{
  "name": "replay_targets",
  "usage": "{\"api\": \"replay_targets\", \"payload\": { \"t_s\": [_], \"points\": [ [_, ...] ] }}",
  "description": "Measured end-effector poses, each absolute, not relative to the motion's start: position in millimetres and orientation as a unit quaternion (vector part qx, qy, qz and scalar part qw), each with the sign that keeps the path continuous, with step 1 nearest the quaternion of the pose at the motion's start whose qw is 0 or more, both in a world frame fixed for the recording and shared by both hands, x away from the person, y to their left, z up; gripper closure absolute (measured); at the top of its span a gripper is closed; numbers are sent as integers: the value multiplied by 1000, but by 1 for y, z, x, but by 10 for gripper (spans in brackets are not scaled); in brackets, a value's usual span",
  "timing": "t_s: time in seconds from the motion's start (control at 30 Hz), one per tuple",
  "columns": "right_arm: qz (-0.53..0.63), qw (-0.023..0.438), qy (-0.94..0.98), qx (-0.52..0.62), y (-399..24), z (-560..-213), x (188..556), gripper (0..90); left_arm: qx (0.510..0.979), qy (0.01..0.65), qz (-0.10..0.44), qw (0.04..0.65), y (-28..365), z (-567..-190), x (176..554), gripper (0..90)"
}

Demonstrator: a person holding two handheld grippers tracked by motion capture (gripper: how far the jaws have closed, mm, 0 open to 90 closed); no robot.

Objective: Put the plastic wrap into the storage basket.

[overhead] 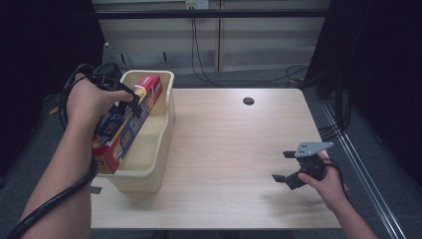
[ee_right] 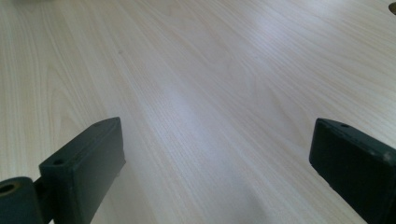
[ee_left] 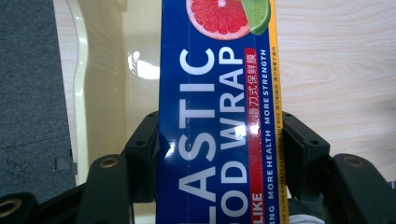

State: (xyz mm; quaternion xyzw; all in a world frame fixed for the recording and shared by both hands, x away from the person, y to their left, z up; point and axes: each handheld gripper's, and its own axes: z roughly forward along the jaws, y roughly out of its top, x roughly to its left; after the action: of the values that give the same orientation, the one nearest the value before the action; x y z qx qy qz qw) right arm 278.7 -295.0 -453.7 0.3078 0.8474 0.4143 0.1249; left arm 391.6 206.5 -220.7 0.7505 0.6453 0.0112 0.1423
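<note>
A long blue, red and yellow plastic wrap box (overhead: 130, 122) leans lengthwise over a cream plastic tub (overhead: 152, 149) at the table's left edge. My left gripper (overhead: 127, 102) is shut on the box near its middle. In the left gripper view both black jaws press the sides of the plastic wrap box (ee_left: 217, 130), with the tub wall (ee_left: 81, 88) to its left. My right gripper (overhead: 283, 166) rests low over the table at the right, open, nothing between its jaws. In the right gripper view the right gripper (ee_right: 219, 154) has bare wood between its jaws.
The light wooden table (overhead: 234, 144) has a dark cable hole (overhead: 248, 101) near its far edge. Cables run across the floor beyond the table and along its right side. A thick black cable (overhead: 59, 194) trails along the left forearm.
</note>
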Motion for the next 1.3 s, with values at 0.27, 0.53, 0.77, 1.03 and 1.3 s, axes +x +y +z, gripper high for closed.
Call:
{"api": "replay_targets", "payload": {
  "t_s": [0.27,0.53,0.77,1.03,1.3],
  "points": [
    [414,124,848,307,-295,-454,279,32,748,650,-2,136,208,-237,393,407],
    [415,123,848,307,-295,-454,279,32,746,654,-8,128,208,-251,394,406],
    [415,124,847,307,-295,-454,278,32,744,656,-17,124,208,-261,395,406],
    [415,123,847,309,-296,-454,278,32,744,658,-22,117,208,-272,396,405],
    [415,125,847,310,-296,-454,279,33,744,657,-33,114,206,-280,397,405]
  ]
}}
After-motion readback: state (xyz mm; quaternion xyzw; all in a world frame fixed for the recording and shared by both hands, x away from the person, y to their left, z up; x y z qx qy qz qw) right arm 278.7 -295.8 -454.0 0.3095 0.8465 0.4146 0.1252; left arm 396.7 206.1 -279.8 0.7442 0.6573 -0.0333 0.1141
